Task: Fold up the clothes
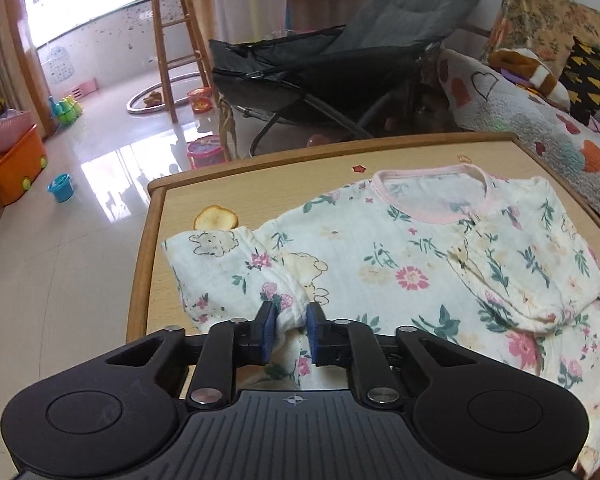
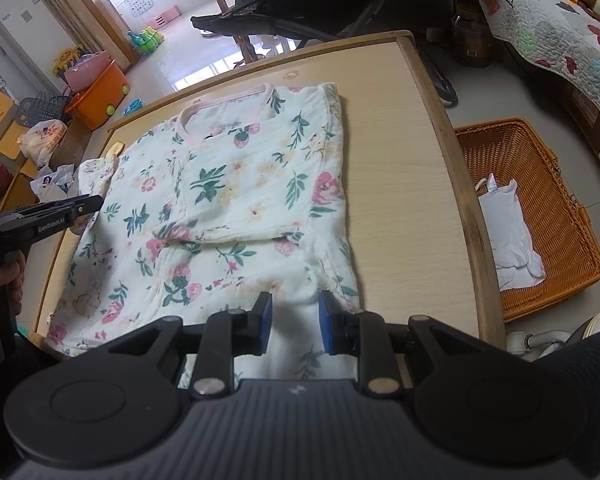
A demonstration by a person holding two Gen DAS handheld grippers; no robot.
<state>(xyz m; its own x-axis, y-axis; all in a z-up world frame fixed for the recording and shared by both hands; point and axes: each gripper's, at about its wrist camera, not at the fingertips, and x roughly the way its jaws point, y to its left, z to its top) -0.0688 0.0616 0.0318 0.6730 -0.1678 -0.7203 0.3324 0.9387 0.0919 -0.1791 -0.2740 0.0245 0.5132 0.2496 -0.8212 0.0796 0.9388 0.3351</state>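
Observation:
A white floral garment [image 1: 380, 248] with a pink neckline lies flat on the wooden table [image 1: 260, 176], its right sleeve folded across the chest. My left gripper [image 1: 292, 320] is shut on a bunched fold of cloth at the base of the left sleeve, near the table's left side. In the right wrist view the same garment [image 2: 240, 184] spreads over the table [image 2: 400, 160], and my right gripper [image 2: 296, 316] is shut on a gathered ridge of its lower hem near the front edge. The left gripper [image 2: 98, 202] shows there at the garment's left edge, with a hand on its handle.
An orange wicker basket [image 2: 560, 184] holding a folded white cloth [image 2: 508, 232] stands on the floor right of the table. A dark folding chair [image 1: 320, 60] and a quilt-covered sofa [image 1: 520, 120] lie beyond the far edge. Toys and an orange bin [image 1: 16, 168] sit on the floor at left.

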